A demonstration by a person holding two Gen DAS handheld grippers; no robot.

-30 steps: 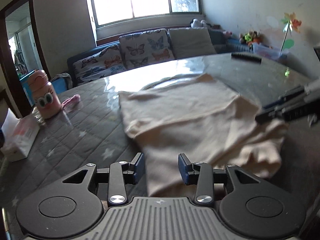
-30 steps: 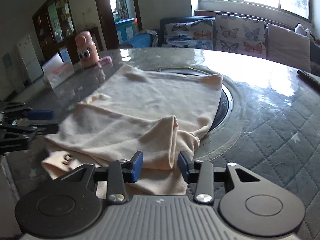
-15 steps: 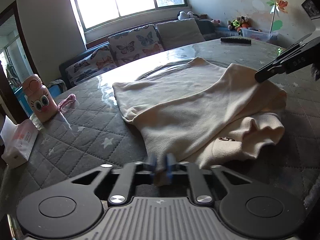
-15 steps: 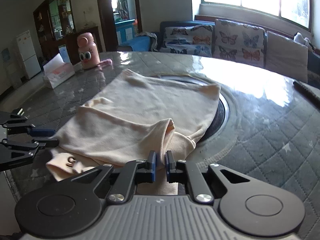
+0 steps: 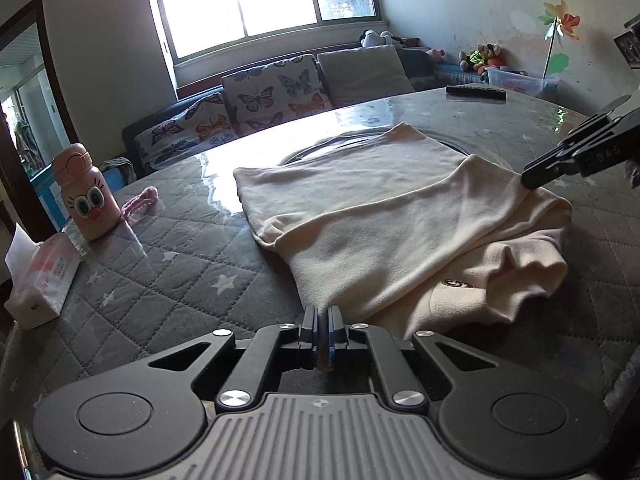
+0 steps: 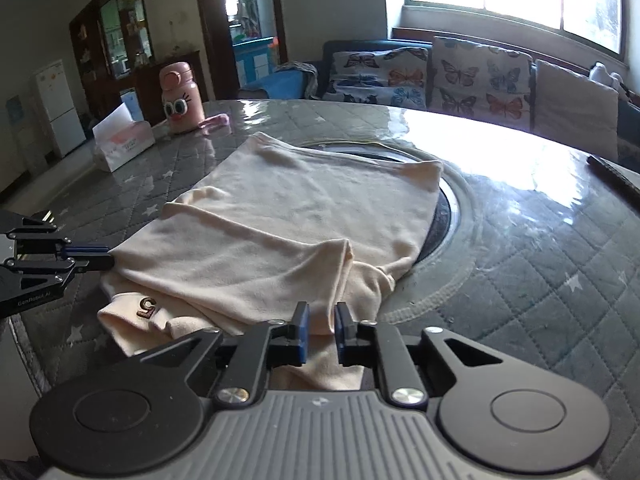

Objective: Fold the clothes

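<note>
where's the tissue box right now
The tissue box sits at the table's far left edge in the left wrist view, just beside the pink bottle and well left of the shirt.

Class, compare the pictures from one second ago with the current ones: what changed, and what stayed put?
Both jaws, open before, closed. The left hand-held gripper and right hand-held gripper now each pinch the near edge of the cream garment, raising it slightly. The pink bottle and tissue box stayed put.

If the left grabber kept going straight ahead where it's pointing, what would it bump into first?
Probably the cream shirt. The left gripper is pinched on its near edge, so more shirt lies straight ahead. Beyond that comes bare table, though depth is hard to judge.
</note>
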